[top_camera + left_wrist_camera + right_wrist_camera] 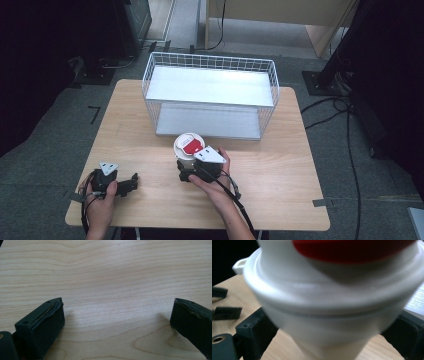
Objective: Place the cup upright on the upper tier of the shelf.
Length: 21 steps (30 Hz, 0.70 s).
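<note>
A white lidded cup (189, 145) with a red label on its lid stands in front of the wire rack. My right gripper (190, 162) holds it from the near side. In the right gripper view the cup (332, 305) sits very close between the two black jaws, and my right gripper (329, 340) is shut on its lower body. My left gripper (131, 182) rests on the table at the front left, pointing right. Its jaws stand wide apart in the left gripper view, where my left gripper (117, 308) has only bare wood between them.
A white wire rack (210, 56) with two white shelves stands at the back middle of the wooden table (285, 165). The left gripper's jaws (225, 312) show far off in the right gripper view. Cables and dark stands lie on the floor around the table.
</note>
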Motion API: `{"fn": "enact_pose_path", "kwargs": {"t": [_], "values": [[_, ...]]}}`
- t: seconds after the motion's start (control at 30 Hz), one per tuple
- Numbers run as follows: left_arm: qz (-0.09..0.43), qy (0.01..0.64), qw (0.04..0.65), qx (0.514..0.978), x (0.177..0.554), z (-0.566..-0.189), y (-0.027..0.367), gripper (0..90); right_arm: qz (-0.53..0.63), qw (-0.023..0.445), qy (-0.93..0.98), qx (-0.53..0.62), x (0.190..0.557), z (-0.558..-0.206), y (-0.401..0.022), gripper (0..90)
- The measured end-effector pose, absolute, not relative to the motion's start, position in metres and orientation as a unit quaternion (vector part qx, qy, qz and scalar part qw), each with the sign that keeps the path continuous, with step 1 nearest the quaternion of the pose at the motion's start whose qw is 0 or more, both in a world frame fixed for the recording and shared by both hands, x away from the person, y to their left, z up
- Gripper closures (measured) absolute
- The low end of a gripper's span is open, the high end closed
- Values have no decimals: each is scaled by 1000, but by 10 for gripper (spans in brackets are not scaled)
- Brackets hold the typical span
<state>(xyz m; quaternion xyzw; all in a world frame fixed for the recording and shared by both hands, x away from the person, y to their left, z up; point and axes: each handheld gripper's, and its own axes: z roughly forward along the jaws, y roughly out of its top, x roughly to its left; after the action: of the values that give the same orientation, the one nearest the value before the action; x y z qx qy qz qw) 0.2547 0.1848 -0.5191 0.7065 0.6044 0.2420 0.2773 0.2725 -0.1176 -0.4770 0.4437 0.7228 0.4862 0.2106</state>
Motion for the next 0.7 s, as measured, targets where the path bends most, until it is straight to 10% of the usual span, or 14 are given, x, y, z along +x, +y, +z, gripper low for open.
{"fn": "enact_pose_path", "kwargs": {"t": [0.7], "values": [[242,604,277,707,255,-519,185,0,517,260,680,450,274,-487,-103,83]]}}
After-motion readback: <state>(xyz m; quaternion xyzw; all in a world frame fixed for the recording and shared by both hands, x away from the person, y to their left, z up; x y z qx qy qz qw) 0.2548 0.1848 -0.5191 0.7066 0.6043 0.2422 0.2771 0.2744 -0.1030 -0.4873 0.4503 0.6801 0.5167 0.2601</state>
